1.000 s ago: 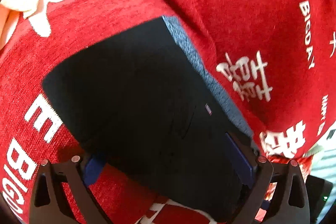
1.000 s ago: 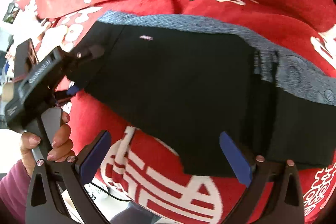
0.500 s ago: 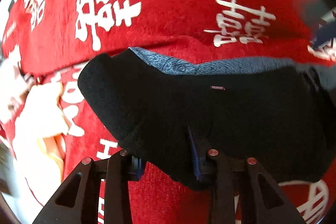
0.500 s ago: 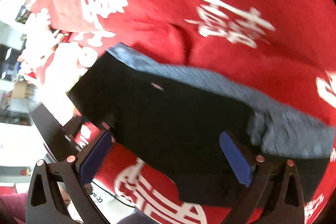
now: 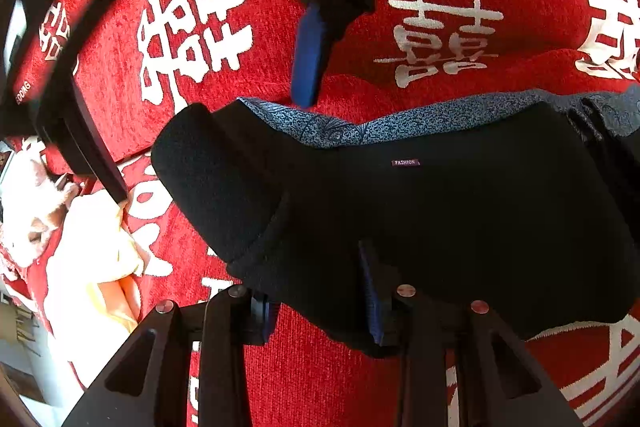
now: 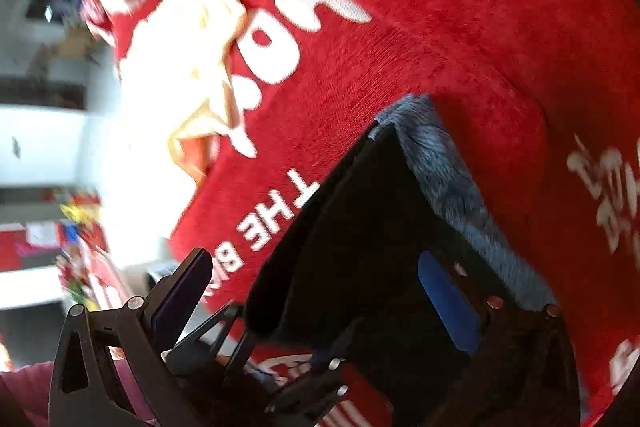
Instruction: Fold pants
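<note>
Gripping the pants (image 5: 440, 211) now — left gripper (image 5: 320, 301) clamped, right gripper (image 6: 316, 291) seemingly swung over.

The left gripper (image 5: 320, 311) was clamped low on a fold of cloth, fingers drawn close. The right gripper (image 6: 316, 291) hung blurred above it, jaws spread wide.
</note>
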`<state>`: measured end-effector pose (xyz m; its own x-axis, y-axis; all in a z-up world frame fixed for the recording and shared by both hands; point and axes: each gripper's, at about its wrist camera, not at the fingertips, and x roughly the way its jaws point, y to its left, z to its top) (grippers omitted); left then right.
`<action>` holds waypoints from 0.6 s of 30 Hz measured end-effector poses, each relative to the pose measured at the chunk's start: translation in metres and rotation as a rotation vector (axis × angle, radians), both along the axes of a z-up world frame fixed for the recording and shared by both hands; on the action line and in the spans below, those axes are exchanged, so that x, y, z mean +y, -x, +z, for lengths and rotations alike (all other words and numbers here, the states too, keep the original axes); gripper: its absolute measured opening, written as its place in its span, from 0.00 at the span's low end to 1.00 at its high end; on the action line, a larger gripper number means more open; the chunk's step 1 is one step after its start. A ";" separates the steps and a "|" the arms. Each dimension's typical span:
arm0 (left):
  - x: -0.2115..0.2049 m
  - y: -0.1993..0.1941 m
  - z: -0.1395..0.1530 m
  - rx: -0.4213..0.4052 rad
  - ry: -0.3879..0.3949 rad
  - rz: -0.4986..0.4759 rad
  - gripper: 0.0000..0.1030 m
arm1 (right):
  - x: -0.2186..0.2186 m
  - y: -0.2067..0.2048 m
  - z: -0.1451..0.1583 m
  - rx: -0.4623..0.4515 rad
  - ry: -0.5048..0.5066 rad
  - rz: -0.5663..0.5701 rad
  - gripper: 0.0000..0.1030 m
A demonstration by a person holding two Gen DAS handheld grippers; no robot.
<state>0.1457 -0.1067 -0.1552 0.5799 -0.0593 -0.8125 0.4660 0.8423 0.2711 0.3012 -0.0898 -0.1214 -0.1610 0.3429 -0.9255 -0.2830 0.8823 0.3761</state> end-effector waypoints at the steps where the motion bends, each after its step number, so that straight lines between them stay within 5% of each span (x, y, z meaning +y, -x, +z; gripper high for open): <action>1: 0.000 0.000 0.000 -0.001 -0.001 0.001 0.35 | 0.004 -0.001 -0.007 0.017 0.020 0.009 1.00; 2: -0.001 0.000 0.000 -0.002 -0.002 0.001 0.35 | 0.006 -0.003 -0.013 0.032 0.037 0.010 0.99; 4: -0.001 0.000 -0.001 0.005 0.002 0.007 0.35 | 0.007 -0.004 -0.026 0.067 0.067 0.013 0.80; 5: 0.000 -0.001 -0.002 0.020 0.007 0.011 0.35 | 0.005 -0.004 -0.030 0.086 0.065 0.006 0.40; 6: 0.001 -0.001 -0.002 0.027 0.014 0.013 0.35 | 0.000 -0.003 -0.034 0.103 0.057 -0.017 0.27; 18: -0.027 0.014 0.066 0.021 0.166 -0.016 0.35 | -0.109 0.046 0.026 -0.030 -0.317 -0.287 0.21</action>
